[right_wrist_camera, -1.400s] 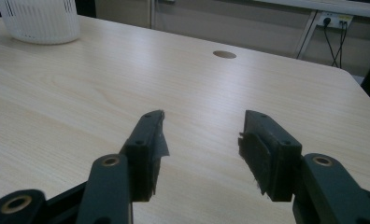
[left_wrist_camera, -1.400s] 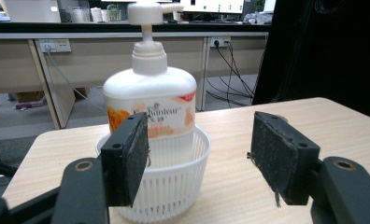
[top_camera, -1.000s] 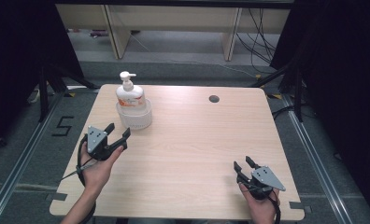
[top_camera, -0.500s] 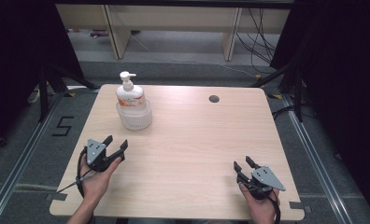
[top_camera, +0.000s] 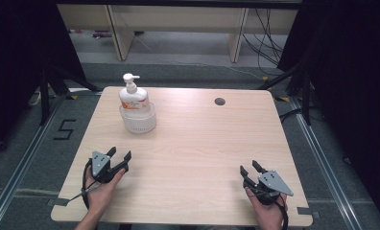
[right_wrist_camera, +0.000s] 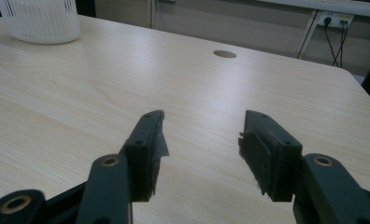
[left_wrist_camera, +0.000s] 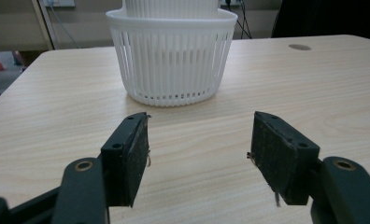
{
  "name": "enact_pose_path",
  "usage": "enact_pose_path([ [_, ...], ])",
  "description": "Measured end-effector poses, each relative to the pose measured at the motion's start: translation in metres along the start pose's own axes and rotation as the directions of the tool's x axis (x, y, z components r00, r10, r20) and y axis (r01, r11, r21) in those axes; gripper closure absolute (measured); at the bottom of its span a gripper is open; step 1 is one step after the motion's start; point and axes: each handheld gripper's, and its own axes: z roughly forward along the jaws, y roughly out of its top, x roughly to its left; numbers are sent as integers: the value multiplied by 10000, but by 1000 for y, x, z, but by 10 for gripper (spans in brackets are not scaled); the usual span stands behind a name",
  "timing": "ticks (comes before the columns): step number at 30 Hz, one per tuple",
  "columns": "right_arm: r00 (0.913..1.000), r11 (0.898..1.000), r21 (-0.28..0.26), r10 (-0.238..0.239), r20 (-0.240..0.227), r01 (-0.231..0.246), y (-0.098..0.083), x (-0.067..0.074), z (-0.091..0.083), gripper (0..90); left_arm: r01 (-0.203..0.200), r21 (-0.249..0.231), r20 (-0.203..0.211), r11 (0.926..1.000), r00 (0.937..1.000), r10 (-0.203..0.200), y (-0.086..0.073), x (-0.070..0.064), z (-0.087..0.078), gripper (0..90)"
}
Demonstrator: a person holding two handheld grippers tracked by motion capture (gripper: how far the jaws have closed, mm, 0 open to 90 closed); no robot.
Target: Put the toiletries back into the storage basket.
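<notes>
Overhead, the high view records a light wooden table [top_camera: 197,158] with a white slatted basket [top_camera: 138,120] standing near its far left part. A pump bottle [top_camera: 132,96] with an orange label stands upright inside that basket. A small round hole [top_camera: 219,101] lies in the tabletop toward the far right. The left gripper [top_camera: 119,155], held in the person's left hand [top_camera: 98,189], sits near the table's front left edge, well apart from the basket, with its jaws spread and nothing between them. The right gripper [top_camera: 249,169] sits at the front right, in the right hand [top_camera: 267,211], jaws likewise parted and empty. A floor marking "5" [top_camera: 64,129] lies left of the table.

Left gripper view: the left gripper [left_wrist_camera: 199,140] points straight at the basket [left_wrist_camera: 171,60], which stands ahead on the bare wood and is not touched. Both black pads stand wide apart over the tabletop, released, with frayed threads at their edges. The bottle's lower body shows faintly through the slats; its top is cut off by the frame. The hole [left_wrist_camera: 299,47] appears far off at the right.

Right gripper view: the right gripper [right_wrist_camera: 202,128] hovers low over bare tabletop, its jaws apart and holding nothing. The basket [right_wrist_camera: 38,18] is at the far upper left corner, well apart, and the hole [right_wrist_camera: 224,54] lies ahead.
</notes>
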Motion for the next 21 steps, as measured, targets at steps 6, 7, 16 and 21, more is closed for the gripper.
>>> enact_pose_path([
  [6,9999,9999,2,-104,6,104,0,-1,0,490,-29,-65,-119,10000,9999,28,-1,-2,-3,365],
  [7,9999,9999,12,-122,22,122,0,-1,0,490,-35,-78,-131,10000,9999,34,-1,-2,-2,365],
  [16,10000,10000,28,-38,49,38,0,-2,0,488,31,-93,-55,10000,10000,-32,0,0,-3,367],
  [21,9999,10000,43,78,71,-79,0,-2,0,485,21,-44,22,10000,10000,-21,0,0,-2,370],
])
